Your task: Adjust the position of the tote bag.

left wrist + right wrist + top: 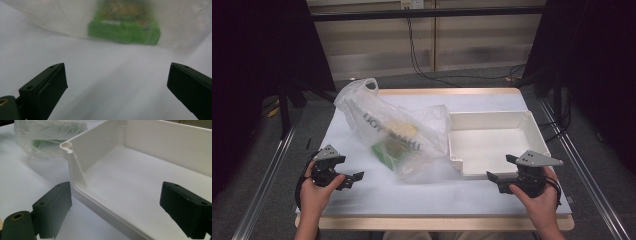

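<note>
Left gripper (343, 172) at the near left of the table (362, 200), held in the left hand (314, 192), jaws spread wide with nothing between them — released. Pointing toward the middle of the table, hovering low over the white cloth. Straight ahead of its jaws, near but not touching: plastic bag (397, 132), thin and see-through, lying crumpled on its side with handles trailing to the far left. Inside the bag, at the end nearest this gripper, a green box (388, 152); in the left gripper view, the same green box (123, 30) sitting blurred behind the film, centred between the two jaws and well beyond their tips. Something yellowish deeper in the bag, too hazy to name.

Just beside the bag on its right, touching or nearly so — hard to tell which — a white tray (532, 120), open-topped, low-walled. In the right gripper view, tray corner (68, 147) rising just beyond the left jaw, near wall running between the jaws, bag (45, 137) off past that corner.

Right gripper (502, 170) at the near right, held in the right hand (539, 202), just in front of the tray's near edge and pointing toward the bag. Jaws wide apart, gripping nothing — released, clear of the tray wall.
</note>
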The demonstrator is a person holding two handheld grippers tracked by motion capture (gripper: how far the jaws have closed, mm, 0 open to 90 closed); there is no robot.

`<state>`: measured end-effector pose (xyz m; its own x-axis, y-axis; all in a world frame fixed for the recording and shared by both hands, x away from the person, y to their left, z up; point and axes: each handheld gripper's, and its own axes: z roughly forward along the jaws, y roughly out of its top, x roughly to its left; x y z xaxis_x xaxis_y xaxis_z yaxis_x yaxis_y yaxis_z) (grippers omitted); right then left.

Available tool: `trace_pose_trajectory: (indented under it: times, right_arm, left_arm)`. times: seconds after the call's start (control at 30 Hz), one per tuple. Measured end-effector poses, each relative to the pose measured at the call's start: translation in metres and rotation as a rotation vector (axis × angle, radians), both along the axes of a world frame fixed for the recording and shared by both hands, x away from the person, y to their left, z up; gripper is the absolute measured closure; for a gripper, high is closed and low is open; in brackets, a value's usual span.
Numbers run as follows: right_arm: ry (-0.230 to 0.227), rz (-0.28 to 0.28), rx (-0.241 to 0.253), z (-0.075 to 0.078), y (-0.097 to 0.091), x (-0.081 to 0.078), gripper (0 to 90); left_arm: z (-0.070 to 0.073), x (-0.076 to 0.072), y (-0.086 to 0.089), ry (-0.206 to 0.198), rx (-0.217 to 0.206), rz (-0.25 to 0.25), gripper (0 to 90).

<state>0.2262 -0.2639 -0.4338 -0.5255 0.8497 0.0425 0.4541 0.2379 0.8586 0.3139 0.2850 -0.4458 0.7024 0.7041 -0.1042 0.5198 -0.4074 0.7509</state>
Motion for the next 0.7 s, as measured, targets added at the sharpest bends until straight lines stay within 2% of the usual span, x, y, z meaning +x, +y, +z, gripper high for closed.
trace_pose_trajectory:
  times: [0.1,0.2,0.33,0.4,0.43,0.53,0.63,0.7]
  right_arm:
    - [0.010,-0.003,0.000,-0.001,-0.003,0.001,10.3]
    - [0.010,0.002,0.000,-0.002,-0.002,0.002,10.2]
    - [0.013,0.003,-0.001,-0.002,-0.002,0.003,10.2]
    - [0.015,0.003,0.002,-0.002,-0.003,0.004,10.2]
    - [0.016,0.001,0.004,-0.002,-0.003,0.005,10.2]
    - [0.016,0.000,0.002,-0.003,-0.004,0.006,10.2]
    - [0.022,-0.002,0.014,-0.004,-0.003,0.008,10.2]
    - [0.020,0.004,0.011,-0.004,-0.003,0.009,10.2]
  left_arm:
    - [0.001,0.000,-0.001,0.008,-0.011,0.000,2.1]
    - [0.000,0.000,-0.002,0.036,-0.019,0.009,2.0]
    - [0.000,-0.001,-0.005,0.043,-0.015,0.006,2.0]
    - [0.001,-0.002,-0.007,0.048,-0.028,0.009,1.6]
    - [0.001,-0.002,-0.009,0.050,-0.033,0.012,1.3]
    - [0.001,-0.004,-0.018,0.055,-0.010,0.009,1.1]
    - [-0.001,-0.007,-0.035,0.060,0.008,-0.022,1.1]
    - [-0.002,-0.007,-0.039,0.062,0.004,-0.030,1.1]
